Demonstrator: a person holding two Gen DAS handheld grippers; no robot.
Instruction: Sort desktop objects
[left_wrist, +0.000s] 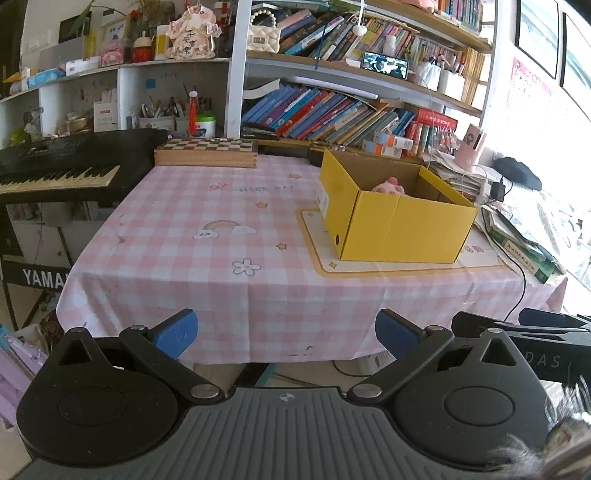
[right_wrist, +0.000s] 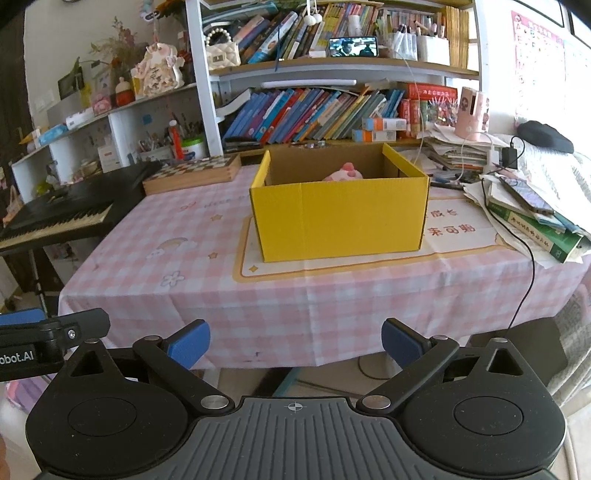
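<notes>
while both jaws gape empty, left gripper (left_wrist: 286, 334) and right gripper (right_wrist: 295, 343) hover off table edge (right_wrist: 258, 354), yellow box (right_wrist: 340, 218) well apart.

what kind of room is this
Most likely a home study or a child's room. Crowded bookshelves line the back wall, a Yamaha keyboard stands to one side, and the table wears a pink checked cloth under a yellow box.
</notes>
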